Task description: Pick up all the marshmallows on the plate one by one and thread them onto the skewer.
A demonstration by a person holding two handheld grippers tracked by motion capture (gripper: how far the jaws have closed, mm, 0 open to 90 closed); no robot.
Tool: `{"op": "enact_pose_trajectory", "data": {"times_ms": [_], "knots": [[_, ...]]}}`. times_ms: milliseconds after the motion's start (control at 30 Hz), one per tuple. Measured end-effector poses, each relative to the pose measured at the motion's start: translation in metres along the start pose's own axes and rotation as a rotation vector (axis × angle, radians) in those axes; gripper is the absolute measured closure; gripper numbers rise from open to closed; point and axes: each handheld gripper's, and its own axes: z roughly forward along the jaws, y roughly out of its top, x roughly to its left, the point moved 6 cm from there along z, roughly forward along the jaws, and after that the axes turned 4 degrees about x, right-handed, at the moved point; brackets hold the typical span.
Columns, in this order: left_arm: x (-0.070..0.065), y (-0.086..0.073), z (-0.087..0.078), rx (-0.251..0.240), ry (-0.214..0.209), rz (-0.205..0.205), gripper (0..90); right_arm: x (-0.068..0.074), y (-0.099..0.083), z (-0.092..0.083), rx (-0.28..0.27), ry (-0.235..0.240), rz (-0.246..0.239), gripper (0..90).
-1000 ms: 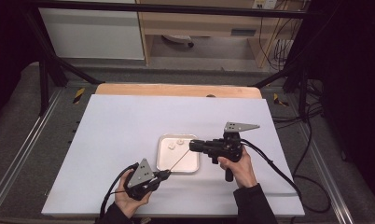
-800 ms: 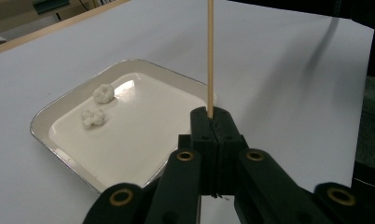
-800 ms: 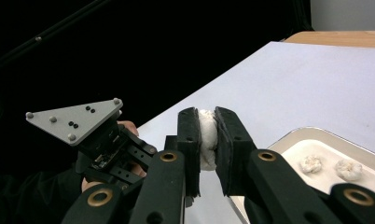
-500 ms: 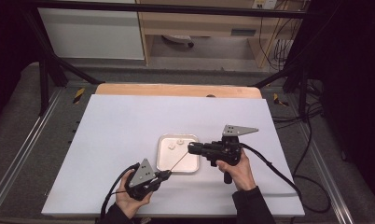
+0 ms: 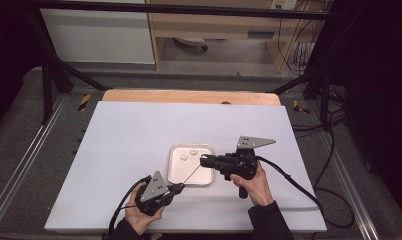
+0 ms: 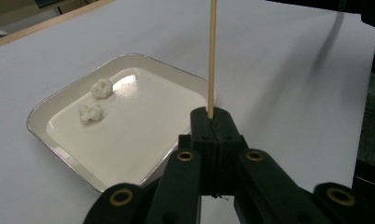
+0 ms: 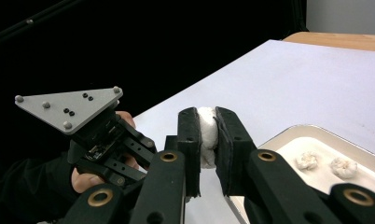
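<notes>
Starting at the left of the high view, the left gripper (image 5: 176, 188) sits in the person's left hand (image 5: 139, 212) near the front edge of the white desk (image 5: 129, 135), with its grey three-cornered plate on top and its cable trailing back toward the person. Its jaws are pressed together on the lower end of a thin wooden skewer (image 5: 191, 174); in the left gripper view the skewer (image 6: 211, 56) rises straight out from between the closed jaw tips. From there the stick slants up and to the right across the near corner of a shallow white tray (image 5: 175, 172), which lies on the desk between the two grippers. Two small white puffy pieces (image 5: 188, 154) rest side by side in the tray's far part; in the left gripper view they (image 6: 96, 100) lie close together near the far left rim, apart from the skewer. Further right, the right gripper (image 5: 205, 161) lies level over the tray's right rim, pointing left, held by the right hand (image 5: 251, 182). Its jaws pinch a white marshmallow-like piece (image 7: 207, 135) between the pads, and the skewer's upper end reaches up close to those jaw tips.
</notes>
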Motion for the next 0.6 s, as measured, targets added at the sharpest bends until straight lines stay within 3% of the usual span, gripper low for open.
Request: {"op": "enact_pose_trajectory", "data": {"times_ms": [600], "knots": [[-0.0017, 0.0002, 0.0009, 0.005, 0.004, 0.004, 89.2, 0.0005, -0.0039, 0.0034, 0.002, -0.019, -0.018, 81.4]]}}
